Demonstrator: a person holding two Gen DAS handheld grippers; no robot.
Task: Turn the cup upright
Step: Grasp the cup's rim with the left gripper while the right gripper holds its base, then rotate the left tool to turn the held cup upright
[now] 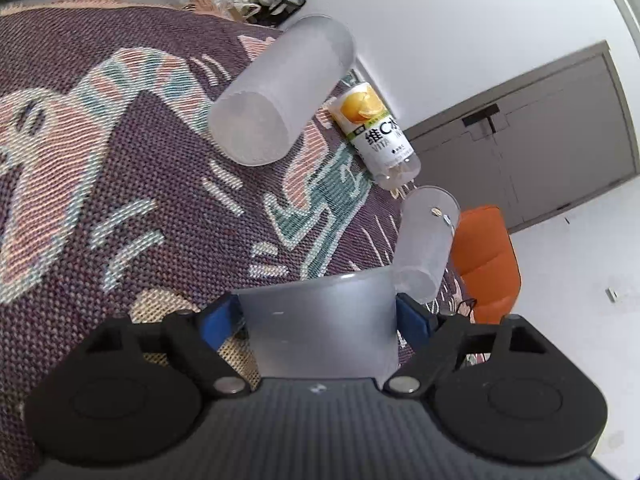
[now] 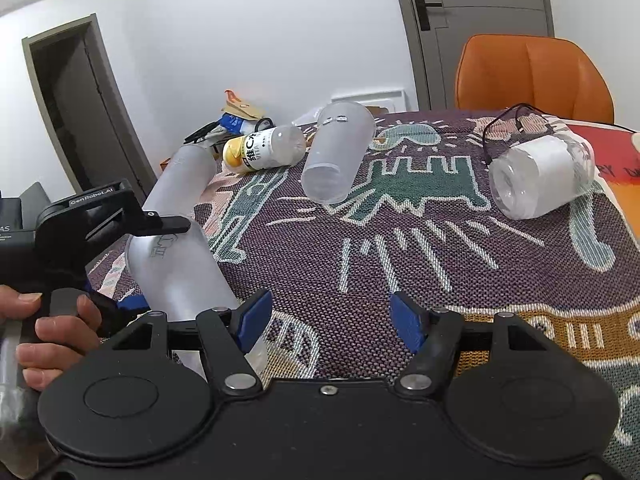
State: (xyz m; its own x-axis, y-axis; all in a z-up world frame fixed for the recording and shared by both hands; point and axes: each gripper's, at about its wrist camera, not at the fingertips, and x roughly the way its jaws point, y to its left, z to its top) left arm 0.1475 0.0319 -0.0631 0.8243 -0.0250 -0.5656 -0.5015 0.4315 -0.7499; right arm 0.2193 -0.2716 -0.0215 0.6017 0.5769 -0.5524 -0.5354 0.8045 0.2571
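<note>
My left gripper is shut on a frosted plastic cup, held between the blue pads. In the right wrist view the same cup is tilted, held by the left gripper at the left. Two more frosted cups lie on their sides on the patterned cloth: a large one and a smaller one. My right gripper is open and empty, low over the cloth near the front.
A vitamin C bottle lies on its side at the table's far edge. A clear jar with a white label lies at the right beside a black cable. An orange chair stands behind the table.
</note>
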